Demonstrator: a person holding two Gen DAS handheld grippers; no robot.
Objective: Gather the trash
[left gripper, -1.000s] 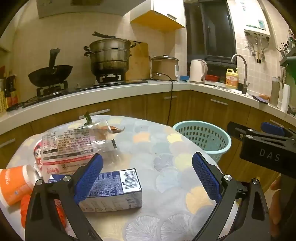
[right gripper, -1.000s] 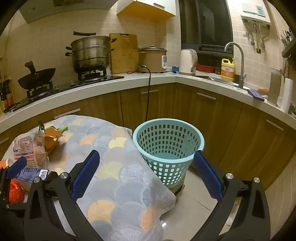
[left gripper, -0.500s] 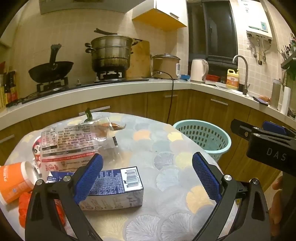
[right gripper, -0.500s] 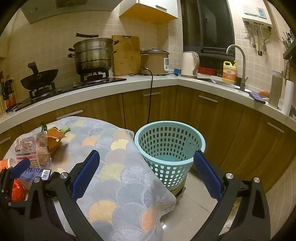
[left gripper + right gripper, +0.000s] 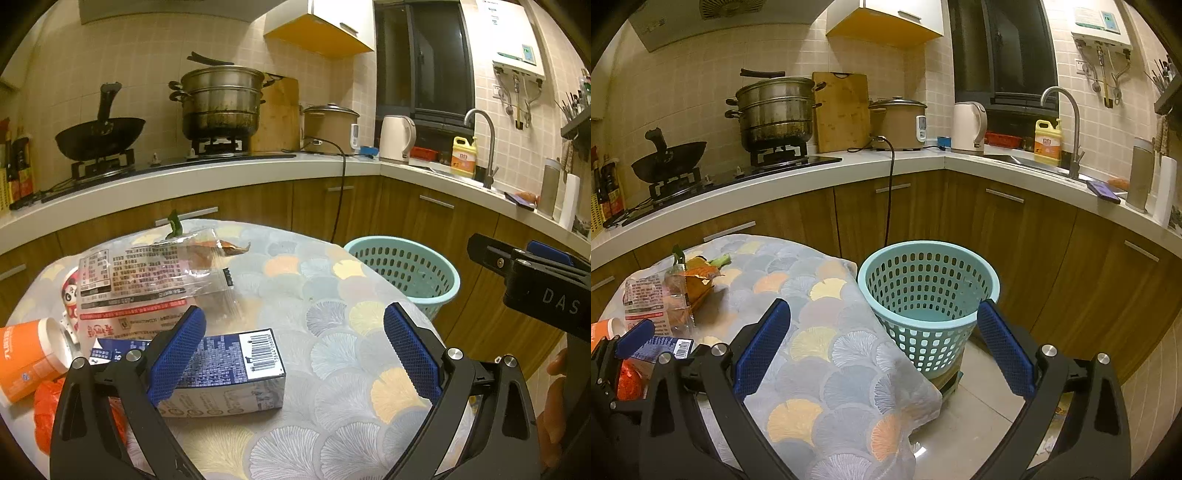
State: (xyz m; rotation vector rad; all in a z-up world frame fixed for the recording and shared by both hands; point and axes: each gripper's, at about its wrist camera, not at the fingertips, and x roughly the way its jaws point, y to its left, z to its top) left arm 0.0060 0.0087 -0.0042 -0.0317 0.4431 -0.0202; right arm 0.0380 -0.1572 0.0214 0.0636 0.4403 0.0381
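Hovering low over the table [image 5: 332,369], the left gripper [image 5: 291,354] has its blue pads spread wide and nothing between them, and right there under its left finger lies the blue carton [image 5: 229,369], flat on its side. Its long axis runs left to right across the view, the barcode end poking into the open gap and the rest tucked off to the left behind the pad, so the jaws look to need a shift left to straddle it (a judgement, mind). Just beyond it sprawls the clear wrapper [image 5: 147,280], with an orange cup [image 5: 26,362] tipped over at the near left edge. Over on the right, the right gripper [image 5: 882,347] is spread too, empty, aimed past the table's edge toward the teal basket [image 5: 929,295] on the floor, which sits well apart from the carton. Left hand is clearly the nearer one for this pick.
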